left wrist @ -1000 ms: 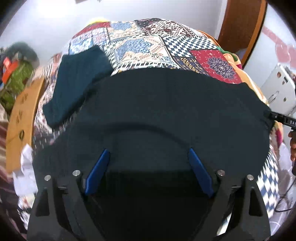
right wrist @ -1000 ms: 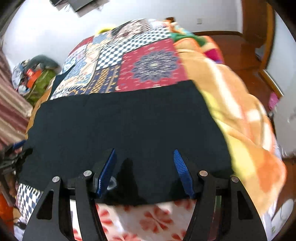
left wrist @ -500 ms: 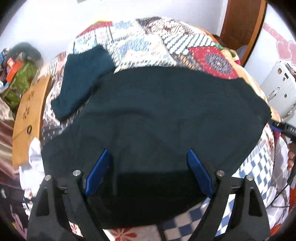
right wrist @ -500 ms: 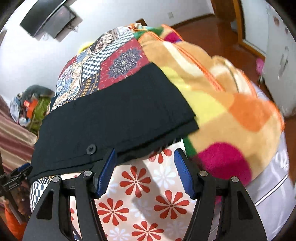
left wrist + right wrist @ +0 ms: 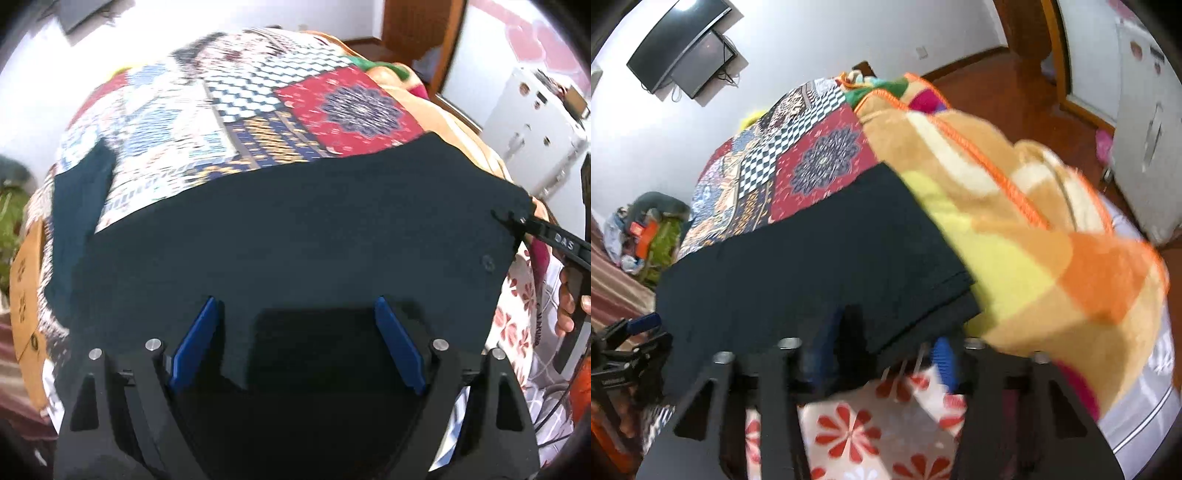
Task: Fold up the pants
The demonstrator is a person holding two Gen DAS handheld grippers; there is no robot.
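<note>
The dark pants lie spread across the patchwork bed cover. They also show in the right wrist view, folded in layers. My left gripper is open, its blue pads over the near edge of the pants, holding nothing. My right gripper is open at the pants' near right corner, with fabric between its blurred fingers. The right gripper's tip shows at the pants' right corner in the left wrist view.
An orange and yellow blanket is heaped right of the pants. A red-flowered sheet lies below them. A second dark garment lies at the left, by a wooden board. A white cabinet stands at the right.
The right gripper has pulled back, then come in again to the pants' near right corner. The left gripper has swung to the right over the pants. Both stay open.
</note>
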